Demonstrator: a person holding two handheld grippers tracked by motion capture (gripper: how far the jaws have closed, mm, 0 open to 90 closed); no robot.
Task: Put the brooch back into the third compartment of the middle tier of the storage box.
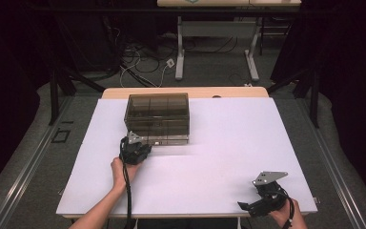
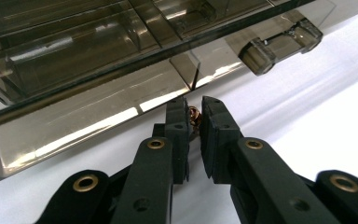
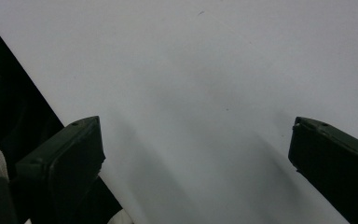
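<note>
Between two left fingers: one small, perhaps brass, piece.

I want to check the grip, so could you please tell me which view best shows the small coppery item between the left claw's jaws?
The left gripper view: the small coppery item sits pinched between the left claw, beside the smoky clear box. In the high view the claw hides it. The right gripper view faces bare white tabletop.

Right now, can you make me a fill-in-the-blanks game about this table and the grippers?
1. The left gripper pinches a small ____-coloured thing.
2. The right gripper has its jaws wide ____ above the white table.
3. The smoky see-through box sits right in front of the ____ gripper.

Missing words: copper; open; left
</note>
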